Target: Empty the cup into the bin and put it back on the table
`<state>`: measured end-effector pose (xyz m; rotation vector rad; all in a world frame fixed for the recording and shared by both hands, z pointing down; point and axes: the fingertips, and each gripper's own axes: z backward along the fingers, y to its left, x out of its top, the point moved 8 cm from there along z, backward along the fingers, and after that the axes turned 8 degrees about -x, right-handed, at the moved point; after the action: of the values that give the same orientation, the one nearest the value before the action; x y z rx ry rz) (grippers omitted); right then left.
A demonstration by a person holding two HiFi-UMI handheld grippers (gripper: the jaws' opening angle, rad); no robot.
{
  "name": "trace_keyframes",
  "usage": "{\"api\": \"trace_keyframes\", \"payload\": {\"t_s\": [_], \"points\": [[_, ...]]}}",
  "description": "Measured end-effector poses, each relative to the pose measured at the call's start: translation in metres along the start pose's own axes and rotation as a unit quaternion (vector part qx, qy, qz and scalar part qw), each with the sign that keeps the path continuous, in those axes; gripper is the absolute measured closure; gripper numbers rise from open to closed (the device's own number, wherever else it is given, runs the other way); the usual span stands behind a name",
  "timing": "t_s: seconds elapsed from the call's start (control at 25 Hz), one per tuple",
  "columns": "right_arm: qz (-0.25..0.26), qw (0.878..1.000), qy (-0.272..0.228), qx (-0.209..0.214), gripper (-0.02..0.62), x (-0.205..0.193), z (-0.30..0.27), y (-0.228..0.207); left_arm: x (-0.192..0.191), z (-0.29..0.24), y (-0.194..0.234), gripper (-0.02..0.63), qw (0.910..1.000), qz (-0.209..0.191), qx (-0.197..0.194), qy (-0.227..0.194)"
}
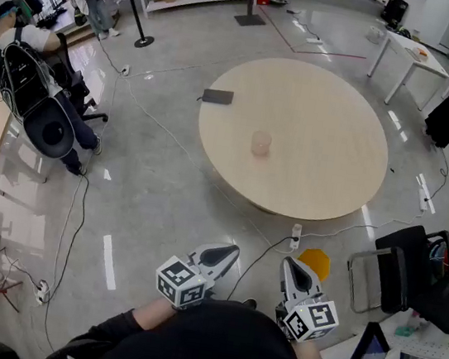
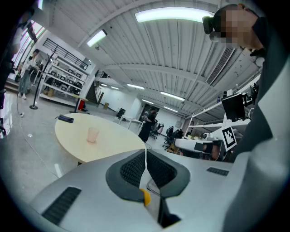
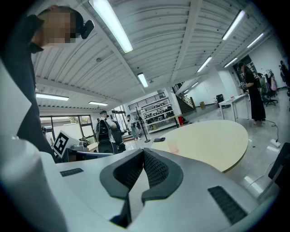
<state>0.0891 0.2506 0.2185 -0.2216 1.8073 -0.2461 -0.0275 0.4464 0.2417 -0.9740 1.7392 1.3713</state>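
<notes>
A translucent pinkish cup (image 1: 261, 143) stands upright near the middle of the round beige table (image 1: 333, 124). It also shows small in the left gripper view (image 2: 92, 134) and the right gripper view (image 3: 172, 146). Both grippers hang low in front of the person's body, well short of the table. My left gripper (image 1: 230, 253) is shut with nothing between its jaws (image 2: 146, 151). My right gripper (image 1: 289, 264) is likewise shut and empty (image 3: 143, 151). An orange object (image 1: 314, 262) lies on the floor just ahead of the right gripper; what it is I cannot tell.
A dark flat pouch (image 1: 218, 96) lies at the table's far left edge. Cables and a power strip (image 1: 295, 237) run over the floor by the table's near edge. A black office chair (image 1: 410, 278) stands at right. A person with a backpack (image 1: 22, 77) sits at left.
</notes>
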Motion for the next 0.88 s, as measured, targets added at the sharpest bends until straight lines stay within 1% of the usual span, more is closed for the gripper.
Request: {"api": "trace_keyframes", "payload": {"t_s": [0.16,0.32,0.44,0.64,0.88], "points": [[0.0,1.0,-0.004,0.009,0.58,0.003,-0.033,0.027,0.012,0.022,0.033,0.578,1.0,0.002,0.002,-0.003],[0.002,1.0,-0.004,0.005,0.58,0.004,-0.054,0.061,0.024,0.054,0.056,0.578,1.0,0.002,0.004,-0.004],[0.003,1.0,-0.006,0.008,0.58,0.001,-0.057,0.07,0.024,0.063,0.057,0.578,1.0,-0.003,0.003,-0.006],[0.002,1.0,-0.012,0.009,0.58,0.0,-0.051,0.073,0.022,0.068,0.052,0.578,1.0,-0.003,0.007,-0.006],[-0.004,1.0,-0.023,-0.007,0.578,-0.001,-0.028,0.058,0.018,0.056,0.029,0.578,0.9998,-0.015,0.002,-0.014]]}}
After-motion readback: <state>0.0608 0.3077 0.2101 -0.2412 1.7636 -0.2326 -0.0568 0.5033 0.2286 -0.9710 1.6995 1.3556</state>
